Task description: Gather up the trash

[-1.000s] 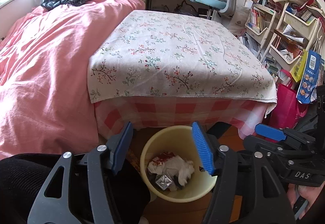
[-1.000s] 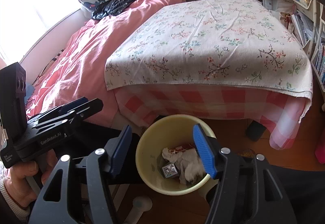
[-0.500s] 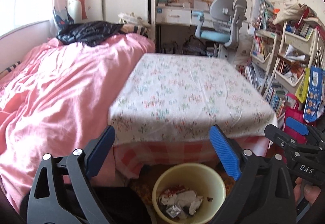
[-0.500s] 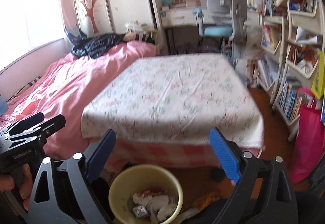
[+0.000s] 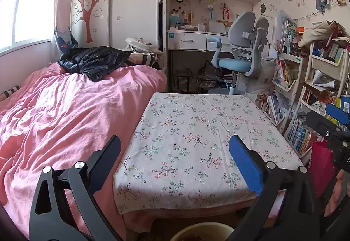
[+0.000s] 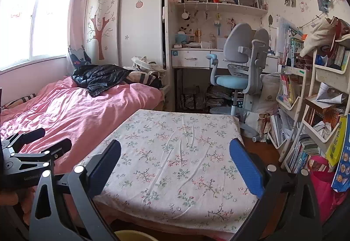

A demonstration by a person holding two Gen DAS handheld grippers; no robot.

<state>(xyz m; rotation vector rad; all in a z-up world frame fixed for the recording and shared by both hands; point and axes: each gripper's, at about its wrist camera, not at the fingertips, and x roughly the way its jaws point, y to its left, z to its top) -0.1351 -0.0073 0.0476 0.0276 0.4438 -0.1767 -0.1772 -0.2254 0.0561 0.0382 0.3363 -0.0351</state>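
both claws, left gripper and right gripper, just spread wide, empty; yellow bin at six o'clock could tip if a low swing clips its rim.

Both wrist views share the floral table.

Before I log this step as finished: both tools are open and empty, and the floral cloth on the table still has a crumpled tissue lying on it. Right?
Not quite. The floral cloth is bare; no tissue lies on it, as both wrist views show. The rest holds: the left tool and right tool have just been opening and stand wide, with nothing between the jaws.
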